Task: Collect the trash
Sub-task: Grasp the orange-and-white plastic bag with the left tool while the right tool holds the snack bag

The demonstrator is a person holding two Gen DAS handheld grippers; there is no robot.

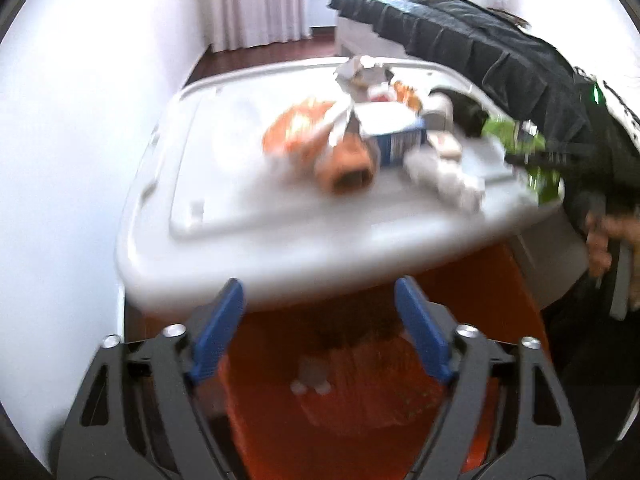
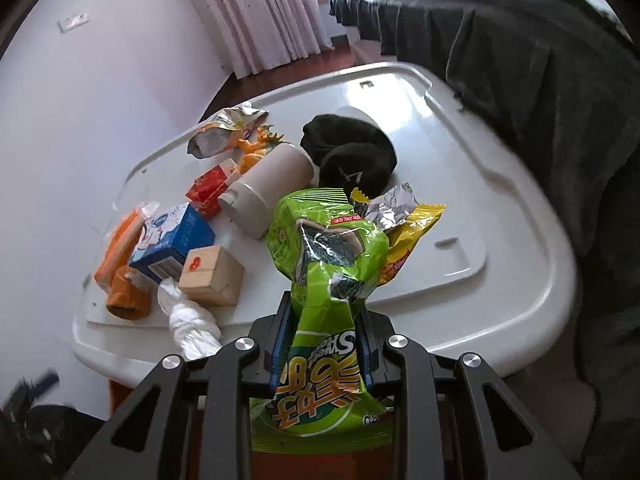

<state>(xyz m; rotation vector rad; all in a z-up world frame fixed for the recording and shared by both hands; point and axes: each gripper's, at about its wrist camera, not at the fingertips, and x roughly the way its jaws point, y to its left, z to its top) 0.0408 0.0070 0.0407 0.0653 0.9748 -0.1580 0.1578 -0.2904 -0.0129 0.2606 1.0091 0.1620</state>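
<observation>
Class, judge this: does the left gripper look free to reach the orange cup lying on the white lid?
Probably yes: the left gripper is open and empty, and the orange cup lies ahead on the white lid with nothing between them.

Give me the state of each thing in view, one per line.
Right hand-held gripper: shut on the green bag.
Left hand-held gripper: open, empty.
Green bag: crumpled, torn open, lifted.
Yellow bag: torn open, lying flat.
White bottle: on its side.
Blue carton: lying down.
Orange bin: open, below the lid's edge.
</observation>
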